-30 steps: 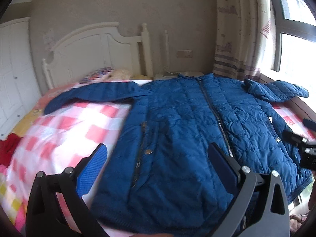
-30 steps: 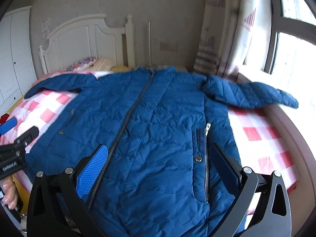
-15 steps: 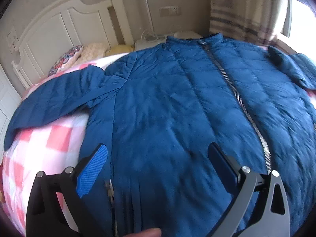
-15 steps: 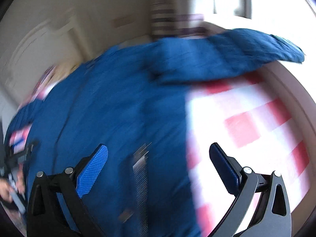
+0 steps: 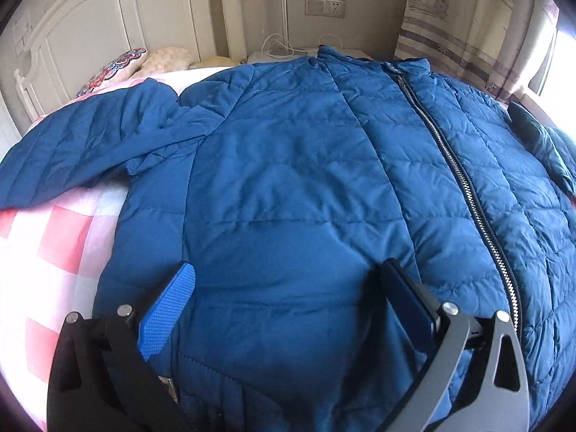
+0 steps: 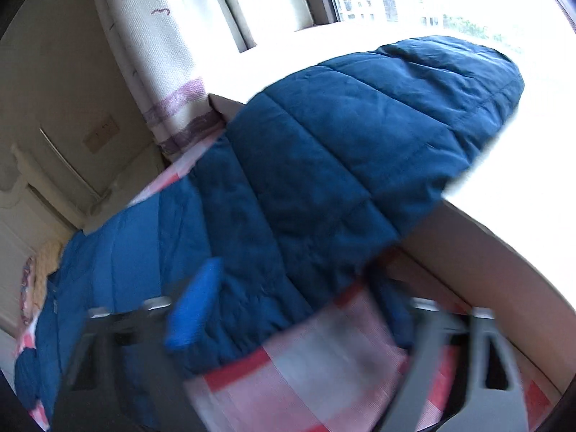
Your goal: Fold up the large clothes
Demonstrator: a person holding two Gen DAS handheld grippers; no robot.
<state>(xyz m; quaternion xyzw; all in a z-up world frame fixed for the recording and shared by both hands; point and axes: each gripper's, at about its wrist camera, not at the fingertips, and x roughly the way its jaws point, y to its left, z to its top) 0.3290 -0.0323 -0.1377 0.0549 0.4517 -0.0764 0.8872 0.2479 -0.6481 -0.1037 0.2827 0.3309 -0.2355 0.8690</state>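
Right hand-held gripper (image 6: 288, 309): jaws had just been closing, now roughly a third open, blurred. The jacket's right sleeve (image 6: 360, 136) sat between them near the armpit end, its lower edge over the checked bedsheet (image 6: 306, 378). Couldn't tell if the pads actually pressed the fabric or just straddled it. The view was rolled hard, so the wrist looked twisted, and the gripper pointed steeply down at the sleeve. Cuff end ran off toward 1 o'clock, lying over the window ledge (image 6: 468, 244); curtain (image 6: 162, 72) at 11 o'clock.

Left hand-held gripper (image 5: 284, 288): jaws wide open, holding nothing, poised over the jacket (image 5: 288, 180) chest panel left of the zip (image 5: 464, 180), pitched well down. Whether the tips touched the fabric I couldn't tell. Left sleeve (image 5: 90, 144) stretched out to 10 o'clock, collar at 12 o'clock, headboard (image 5: 108, 10) and pillows (image 5: 144, 64) beyond. Jacket lay flat, front up, zipped, on the bed.

My read: step was the right sleeve fold-in. To do it well, get a full pinch through the padded layers, not just the shell, lift clear of the ledge and lay the sleeve across the chest. Left should pin the body near the shoulder seam so the jacket doesn't slide. Puffy fabric will likely slip from a shallow grip.
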